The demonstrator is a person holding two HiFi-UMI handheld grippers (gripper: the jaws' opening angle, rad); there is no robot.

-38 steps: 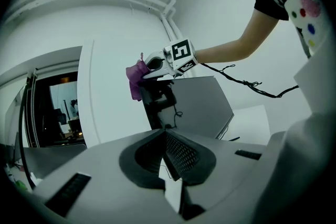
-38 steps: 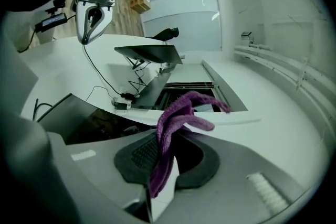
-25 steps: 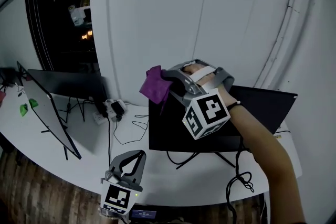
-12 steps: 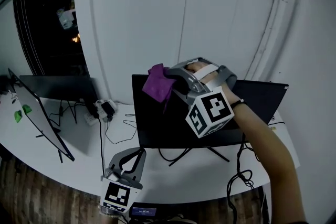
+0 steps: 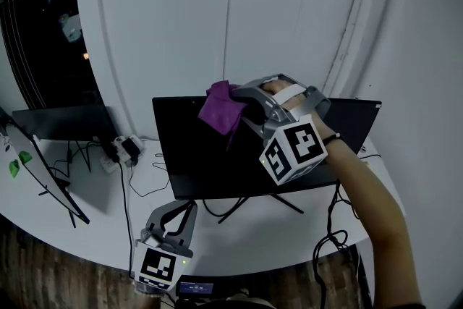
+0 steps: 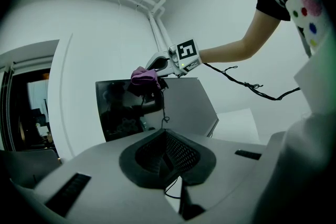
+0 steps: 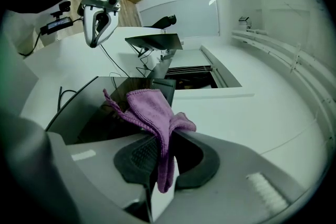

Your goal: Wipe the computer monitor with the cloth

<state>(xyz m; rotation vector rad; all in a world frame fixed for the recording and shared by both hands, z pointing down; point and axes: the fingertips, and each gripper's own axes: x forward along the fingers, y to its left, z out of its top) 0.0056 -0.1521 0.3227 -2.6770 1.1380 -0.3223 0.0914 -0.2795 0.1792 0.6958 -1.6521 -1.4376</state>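
Head view: purple cloth at top edge of monitor, pinched in right tool; left tool low over desk. Left gripper view: pressed together, holding nothing. Right gripper view: clamped on purple cloth.

The computer monitor is a wide black panel with a dark, unlit screen, standing upright on a thin-legged stand at the middle of the head view. The cloth is purple, soft and bunched. It is pinched in the right gripper and sits at the screen's top edge, around 11 o'clock from the screen's centre, with loose folds hanging down.
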